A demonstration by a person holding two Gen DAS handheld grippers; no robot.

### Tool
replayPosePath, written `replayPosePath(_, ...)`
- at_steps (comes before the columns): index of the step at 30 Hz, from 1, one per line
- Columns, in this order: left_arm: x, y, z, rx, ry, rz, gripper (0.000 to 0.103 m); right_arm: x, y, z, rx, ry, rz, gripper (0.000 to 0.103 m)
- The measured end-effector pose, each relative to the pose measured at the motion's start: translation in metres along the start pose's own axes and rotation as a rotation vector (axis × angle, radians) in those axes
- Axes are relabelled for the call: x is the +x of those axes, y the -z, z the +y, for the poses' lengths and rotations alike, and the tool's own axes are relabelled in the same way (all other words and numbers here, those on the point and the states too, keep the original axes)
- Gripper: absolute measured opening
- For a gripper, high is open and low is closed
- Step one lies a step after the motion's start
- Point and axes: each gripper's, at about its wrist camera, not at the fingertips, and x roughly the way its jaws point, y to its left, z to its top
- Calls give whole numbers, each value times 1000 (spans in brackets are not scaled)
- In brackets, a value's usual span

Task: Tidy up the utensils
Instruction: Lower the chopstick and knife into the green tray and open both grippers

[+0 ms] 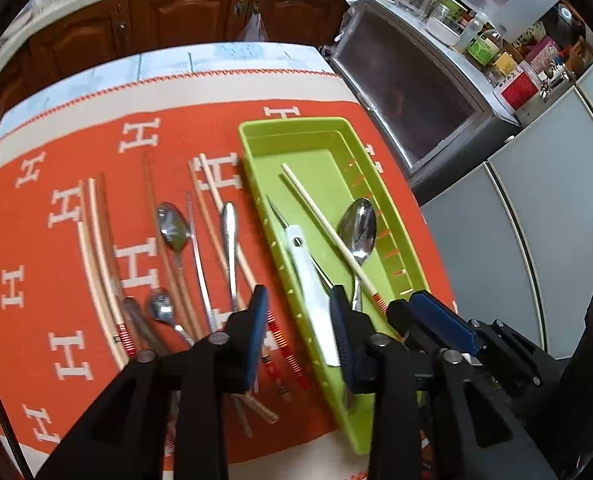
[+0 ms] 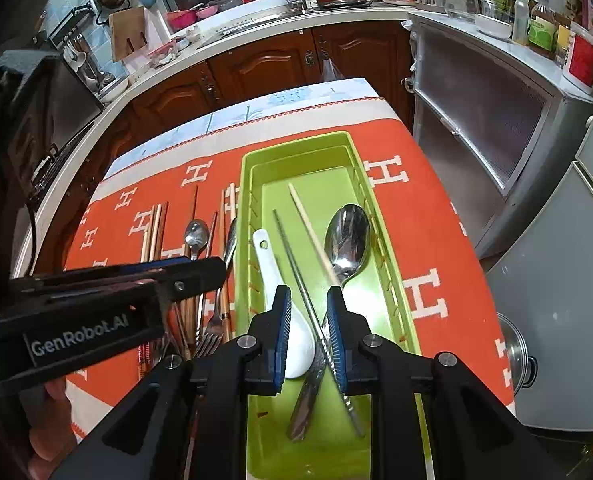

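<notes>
A green tray (image 1: 252, 148) (image 2: 396, 280) lies on the orange cloth. In it are a white ceramic spoon (image 2: 292, 336) (image 1: 312, 292), a metal spoon (image 2: 346, 240) (image 1: 358, 228), a wooden chopstick (image 2: 308, 224) (image 1: 316, 216) and a metal chopstick (image 2: 292, 256). Left of the tray lie several chopsticks, spoons (image 1: 173, 228) (image 2: 195, 236) and a fork (image 2: 212, 332). My left gripper (image 1: 298, 304) is open and empty above the tray's near left wall. My right gripper (image 2: 309, 300) is open and empty over the tray's near end, its pads either side of the metal chopstick.
The orange cloth (image 1: 56, 208) (image 2: 436, 216) covers a small table. Brown kitchen cabinets (image 2: 264, 64) stand beyond it. A grey glass-door cabinet (image 1: 412, 92) (image 2: 484, 112) stands to the right. A steel pot lid (image 2: 516, 344) sits low at the right.
</notes>
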Motion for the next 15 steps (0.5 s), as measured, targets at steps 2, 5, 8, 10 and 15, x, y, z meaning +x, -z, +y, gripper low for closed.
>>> replayPosePath(2,-9,2,3,4,-10,-23,44,-5,3,2,1,-5,-1,19)
replayPosePath(5,-21,5,9,14,-30,-52,44,-10,9,7,1,-14,-2,19)
replayPosePath(8,-33,10,15,21,-46,-72,45,-15,13,12,3,-25,-1,19)
replayPosePath(10,-40,13,19,26,-60,-88,47,-19,17,15,7,-34,-4,19)
replayPosePath(15,-56,23,27,40,-102,-137,55,-25,25,21,22,-63,-5,19)
